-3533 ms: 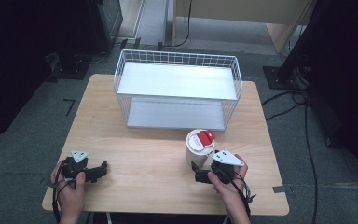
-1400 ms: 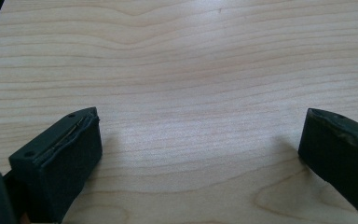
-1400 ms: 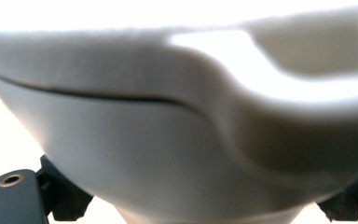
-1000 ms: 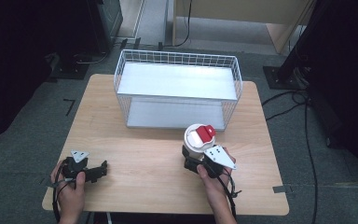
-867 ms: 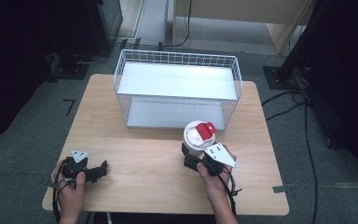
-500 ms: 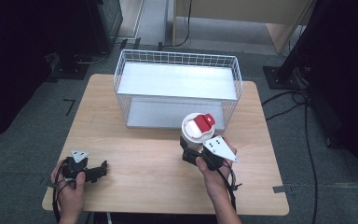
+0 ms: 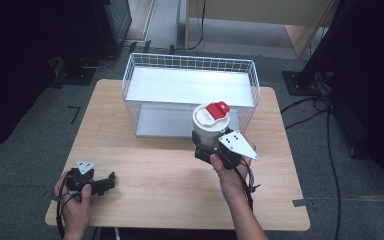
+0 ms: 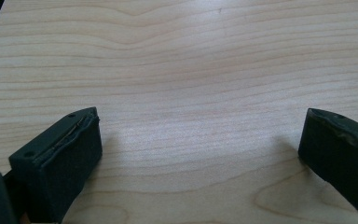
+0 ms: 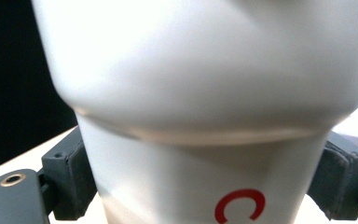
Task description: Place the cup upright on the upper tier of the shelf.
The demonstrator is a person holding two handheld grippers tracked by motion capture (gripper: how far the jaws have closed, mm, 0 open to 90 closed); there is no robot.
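White and smooth, the cup (image 7: 210, 126) has a white lid with a red flap (image 7: 217, 110) on top. It sits between the jaws of the right gripper (image 7: 206, 146), which squeeze its lower body from both sides. In the right gripper view the cup (image 9: 205, 107) has a pad pressed on each side and a red letter low down.

The cup is up off the wooden table (image 7: 160, 185), at about 2 o'clock from the table's middle, just in front of the white wire basket (image 7: 130, 80). It stands upright. Its long way runs up and down, and the lid faces up. The red flap points to about 1 o'clock.

I think the cup is light and stiff, but its side looks slippery. A hold low on the body, under the wider top part, seems good. A hard squeeze might dent it.

At about 8 o'clock, the left gripper (image 7: 107, 181) rests on the table near the edge. Its jaws are spread wide with nothing between them.
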